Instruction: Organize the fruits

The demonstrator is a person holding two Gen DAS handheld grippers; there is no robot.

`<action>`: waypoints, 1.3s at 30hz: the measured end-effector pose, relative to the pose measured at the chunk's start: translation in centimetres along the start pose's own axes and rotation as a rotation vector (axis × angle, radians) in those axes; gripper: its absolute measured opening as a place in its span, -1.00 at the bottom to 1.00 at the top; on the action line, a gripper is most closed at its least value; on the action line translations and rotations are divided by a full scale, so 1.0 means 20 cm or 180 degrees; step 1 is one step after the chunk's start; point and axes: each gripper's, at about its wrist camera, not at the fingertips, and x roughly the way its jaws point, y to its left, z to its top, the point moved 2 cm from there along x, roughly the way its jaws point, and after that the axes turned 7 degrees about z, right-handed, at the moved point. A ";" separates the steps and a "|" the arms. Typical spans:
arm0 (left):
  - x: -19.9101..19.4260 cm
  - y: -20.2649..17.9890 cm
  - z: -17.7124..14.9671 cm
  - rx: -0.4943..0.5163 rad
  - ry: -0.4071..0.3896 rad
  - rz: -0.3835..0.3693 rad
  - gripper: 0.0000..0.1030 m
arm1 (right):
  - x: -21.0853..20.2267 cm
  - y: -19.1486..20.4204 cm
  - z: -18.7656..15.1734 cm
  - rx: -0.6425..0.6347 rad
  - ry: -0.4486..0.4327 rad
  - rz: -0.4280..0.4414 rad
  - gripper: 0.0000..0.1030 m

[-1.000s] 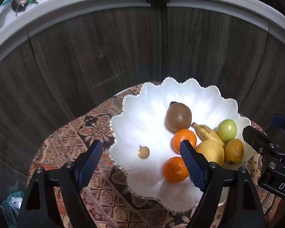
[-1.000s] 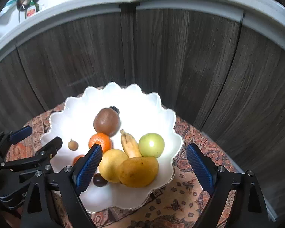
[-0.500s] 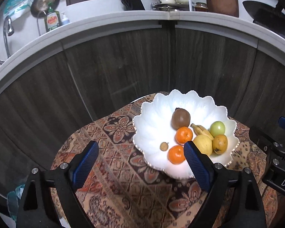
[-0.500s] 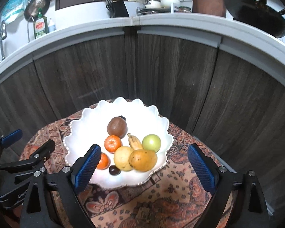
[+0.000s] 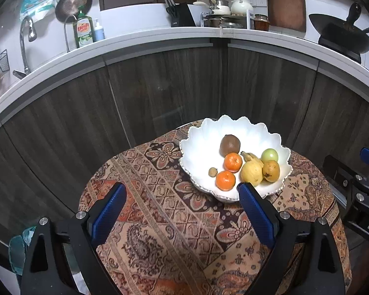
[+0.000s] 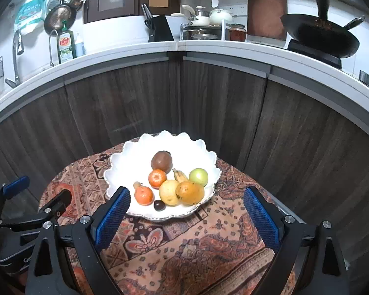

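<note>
Both grippers, left and right, wide open, empty, short of the fruit bowl

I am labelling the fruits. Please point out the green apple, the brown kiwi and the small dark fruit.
green apple (image 6: 198, 176), right wrist view, centre of its skin
brown kiwi (image 6: 161, 161), right wrist view, middle of its side
small dark fruit (image 6: 159, 205), right wrist view, its top

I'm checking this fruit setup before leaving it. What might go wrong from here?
The white bowl sits near the far edge of the small patterned table; a nudge might tip it off. The fruits crowd its near right side, and the yellow mango leans by the rim, so it may roll out.
</note>
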 end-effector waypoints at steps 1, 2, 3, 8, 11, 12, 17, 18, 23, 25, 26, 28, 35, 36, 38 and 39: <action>-0.01 0.01 -0.01 -0.0006 0.0000 0.0005 0.83 | -0.02 0.00 0.00 -0.0007 -0.0012 -0.0005 0.83; -0.04 0.02 -0.02 -0.0020 0.0000 0.0006 0.84 | -0.04 0.01 -0.01 -0.0017 -0.0026 -0.0016 0.83; -0.05 0.02 -0.03 -0.0025 0.0002 0.0004 0.85 | -0.06 0.01 -0.02 -0.0026 -0.0034 -0.0024 0.83; -0.14 0.05 -0.08 -0.0031 -0.0007 0.0032 0.85 | -0.17 0.04 -0.05 -0.0052 -0.0092 -0.0005 0.83; -0.20 0.07 -0.10 -0.0052 -0.0019 0.0040 0.85 | -0.23 0.05 -0.07 -0.0062 -0.0112 0.0001 0.83; -0.22 0.08 -0.11 -0.0052 -0.0028 0.0045 0.85 | -0.24 0.06 -0.08 -0.0057 -0.0115 0.0006 0.83; -0.29 0.11 -0.15 -0.0103 -0.0063 0.0070 0.85 | -0.30 0.07 -0.11 -0.0053 -0.0108 0.0041 0.83; -0.30 0.11 -0.15 -0.0108 -0.0068 0.0072 0.85 | -0.31 0.07 -0.12 -0.0061 -0.0110 0.0037 0.83; -0.34 0.12 -0.15 -0.0116 -0.0107 0.0070 0.85 | -0.36 0.08 -0.14 -0.0064 -0.0132 0.0043 0.83; -0.35 0.12 -0.15 -0.0119 -0.0116 0.0060 0.85 | -0.37 0.08 -0.14 -0.0057 -0.0140 0.0053 0.83; -0.36 0.12 -0.15 -0.0120 -0.0121 0.0051 0.85 | -0.37 0.08 -0.14 -0.0057 -0.0148 0.0055 0.83; -0.37 0.12 -0.15 -0.0117 -0.0133 0.0050 0.85 | -0.39 0.07 -0.13 -0.0060 -0.0176 0.0047 0.83; -0.39 0.12 -0.15 -0.0128 -0.0158 0.0054 0.85 | -0.41 0.07 -0.13 -0.0061 -0.0228 0.0046 0.83; -0.39 0.12 -0.15 -0.0123 -0.0164 0.0061 0.85 | -0.41 0.07 -0.13 -0.0063 -0.0230 0.0042 0.83; -0.39 0.12 -0.14 -0.0112 -0.0178 0.0068 0.85 | -0.41 0.07 -0.12 -0.0066 -0.0234 0.0043 0.83; -0.40 0.11 -0.14 -0.0112 -0.0179 0.0065 0.85 | -0.41 0.07 -0.12 -0.0065 -0.0232 0.0043 0.83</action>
